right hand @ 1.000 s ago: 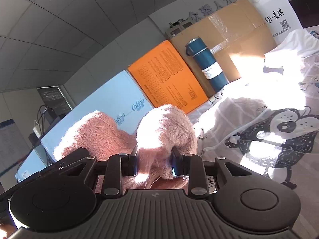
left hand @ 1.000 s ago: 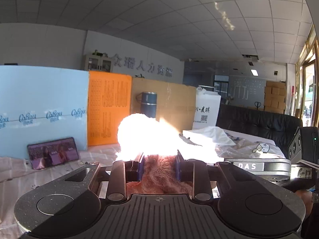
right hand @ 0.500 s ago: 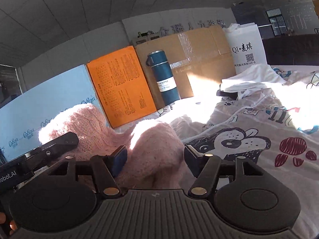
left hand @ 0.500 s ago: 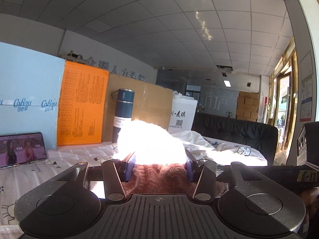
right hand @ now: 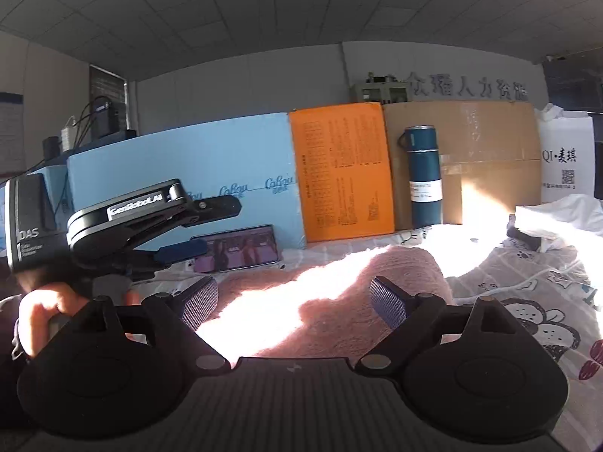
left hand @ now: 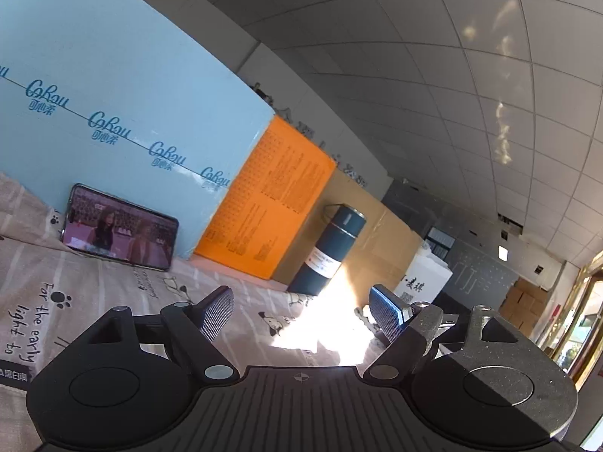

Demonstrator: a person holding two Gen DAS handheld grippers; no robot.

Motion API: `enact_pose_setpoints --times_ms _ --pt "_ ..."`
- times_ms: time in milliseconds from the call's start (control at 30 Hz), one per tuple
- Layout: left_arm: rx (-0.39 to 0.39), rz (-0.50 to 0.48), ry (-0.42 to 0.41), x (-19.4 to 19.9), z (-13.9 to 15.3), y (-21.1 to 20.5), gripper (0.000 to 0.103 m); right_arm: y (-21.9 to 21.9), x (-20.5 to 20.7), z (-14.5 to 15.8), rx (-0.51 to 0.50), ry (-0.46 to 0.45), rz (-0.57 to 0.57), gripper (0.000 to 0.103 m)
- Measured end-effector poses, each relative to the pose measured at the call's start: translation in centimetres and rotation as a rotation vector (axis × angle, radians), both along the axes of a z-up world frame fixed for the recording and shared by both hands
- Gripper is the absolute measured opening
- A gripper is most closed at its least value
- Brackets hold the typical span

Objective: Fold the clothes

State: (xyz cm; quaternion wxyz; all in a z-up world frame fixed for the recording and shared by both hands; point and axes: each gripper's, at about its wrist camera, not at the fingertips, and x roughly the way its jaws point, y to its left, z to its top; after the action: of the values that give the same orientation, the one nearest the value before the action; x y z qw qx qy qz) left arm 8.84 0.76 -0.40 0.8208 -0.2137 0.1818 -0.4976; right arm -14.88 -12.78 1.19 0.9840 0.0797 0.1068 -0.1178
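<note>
Released since a moment ago and lying on the printed sheet point(right hand: 527, 293): pink sweater point(right hand: 339, 293), left gripper point(left hand: 301, 312) and right gripper point(right hand: 294, 301) both opening, empty; fold laid down, next probably regripping an edge.

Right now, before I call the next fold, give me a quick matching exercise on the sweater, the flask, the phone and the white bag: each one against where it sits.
Things:
1. sweater
2. flask
3. phone
4. white bag

Places:
A. propped against the blue board
B. far right, past the cardboard
C. flat on the sheet, just ahead of the right gripper's jaws
D. upright in front of the cardboard

Pairs: 1-C, 2-D, 3-A, 4-B
</note>
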Motion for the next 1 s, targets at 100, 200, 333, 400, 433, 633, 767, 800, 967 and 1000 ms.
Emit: enact_pose_setpoints --times_ms 100,200,333,400,433,633,767,800,967,1000 --pt "0.015 0.021 0.054 1.1 -0.6 -0.2 0.081 1.2 0.8 -0.7 -0.031 0.09 0.148 0.092" --pt "0.036 0.031 0.05 1.3 -0.8 -0.5 0.081 1.8 2.0 -1.8 -0.077 0.193 0.181 0.096" --pt "0.045 0.021 0.03 1.1 -1.0 -0.7 0.081 1.5 3.5 -2.9 -0.11 0.256 0.103 0.095" --pt "0.048 0.011 0.032 1.0 -1.0 -0.7 0.081 0.3 3.7 -2.8 -0.031 0.23 0.095 0.095" --pt "0.049 0.006 0.036 1.0 -1.1 -0.7 0.082 -0.2 3.7 -2.7 0.0 0.217 0.092 0.095" --pt "0.079 -0.017 0.021 0.4 -1.4 -1.2 0.086 -1.6 2.9 -2.4 0.072 0.144 0.012 0.04" --pt "0.058 -0.023 -0.003 -0.2 -1.3 -1.1 0.087 -1.6 2.7 -1.9 0.064 0.089 -0.006 0.021" --pt "0.045 -0.017 -0.005 -0.3 -1.2 -0.9 0.09 -1.8 2.5 -1.7 0.066 0.067 -0.018 0.02" --pt "0.087 -0.005 0.027 -0.3 -1.0 -1.0 0.096 -3.8 0.7 -0.3 0.11 -0.07 -0.133 0.019" --pt "0.123 -0.008 0.028 -0.4 -1.0 -1.4 0.096 -4.3 0.2 0.1 0.119 -0.099 -0.156 0.019"
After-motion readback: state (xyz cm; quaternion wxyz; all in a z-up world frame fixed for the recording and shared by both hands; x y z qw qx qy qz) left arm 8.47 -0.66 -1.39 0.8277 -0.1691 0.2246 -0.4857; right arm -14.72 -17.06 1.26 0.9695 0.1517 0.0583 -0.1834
